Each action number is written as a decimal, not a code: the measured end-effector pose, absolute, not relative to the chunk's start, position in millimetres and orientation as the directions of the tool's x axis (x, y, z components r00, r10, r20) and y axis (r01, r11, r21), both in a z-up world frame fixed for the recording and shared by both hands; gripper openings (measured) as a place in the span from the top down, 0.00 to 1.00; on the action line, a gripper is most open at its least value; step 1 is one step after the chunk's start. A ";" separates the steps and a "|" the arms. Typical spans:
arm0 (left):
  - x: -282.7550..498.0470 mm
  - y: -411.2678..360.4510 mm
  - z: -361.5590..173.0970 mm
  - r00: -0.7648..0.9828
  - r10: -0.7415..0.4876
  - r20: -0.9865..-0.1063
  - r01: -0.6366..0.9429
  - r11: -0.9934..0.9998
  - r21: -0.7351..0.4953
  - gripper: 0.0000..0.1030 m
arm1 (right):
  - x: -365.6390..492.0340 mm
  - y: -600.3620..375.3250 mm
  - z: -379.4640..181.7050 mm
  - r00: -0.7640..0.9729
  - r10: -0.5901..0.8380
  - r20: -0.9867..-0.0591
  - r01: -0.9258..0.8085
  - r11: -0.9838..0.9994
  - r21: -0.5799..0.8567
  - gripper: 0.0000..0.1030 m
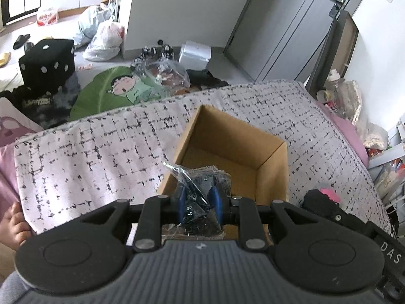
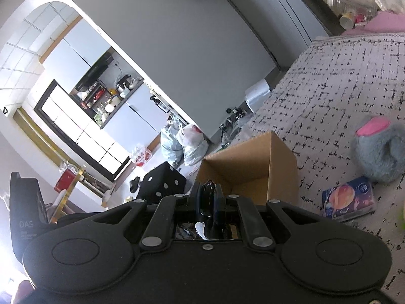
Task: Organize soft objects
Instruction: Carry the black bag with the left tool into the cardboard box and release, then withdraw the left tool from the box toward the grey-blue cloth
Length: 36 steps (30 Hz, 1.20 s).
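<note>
An open cardboard box (image 1: 227, 131) stands on the bed's white, black-flecked cover (image 1: 88, 152). My left gripper (image 1: 200, 195) hovers over the box's near edge, its blue pads shut on a clear plastic packet (image 1: 195, 179) with dark contents. In the right wrist view the same box (image 2: 253, 167) lies just ahead. My right gripper (image 2: 207, 192) is shut on a thin, glossy black item (image 2: 208, 186); what it is I cannot tell. A grey plush with a pink patch (image 2: 379, 149) and a blue tissue pack (image 2: 349, 200) lie on the cover to the right.
Beyond the bed's far edge the floor holds a black dice-shaped cube (image 1: 48, 63), a green leaf cushion (image 1: 101, 91) and plastic bags (image 1: 103, 40). A person's bare foot (image 1: 12, 223) rests at the left. Bottles and clutter (image 1: 336, 88) crowd the right side.
</note>
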<state>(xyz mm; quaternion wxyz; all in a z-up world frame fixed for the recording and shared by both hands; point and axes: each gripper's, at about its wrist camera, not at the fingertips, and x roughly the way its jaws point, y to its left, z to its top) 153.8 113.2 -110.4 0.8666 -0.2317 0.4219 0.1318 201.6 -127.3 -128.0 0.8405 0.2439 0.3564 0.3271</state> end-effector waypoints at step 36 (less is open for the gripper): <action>148.6 92.3 -89.8 0.595 0.102 -0.797 -0.414 0.889 -0.195 0.20 | 176.4 -160.7 -107.1 0.667 0.493 -0.559 -0.186 0.836 0.516 0.06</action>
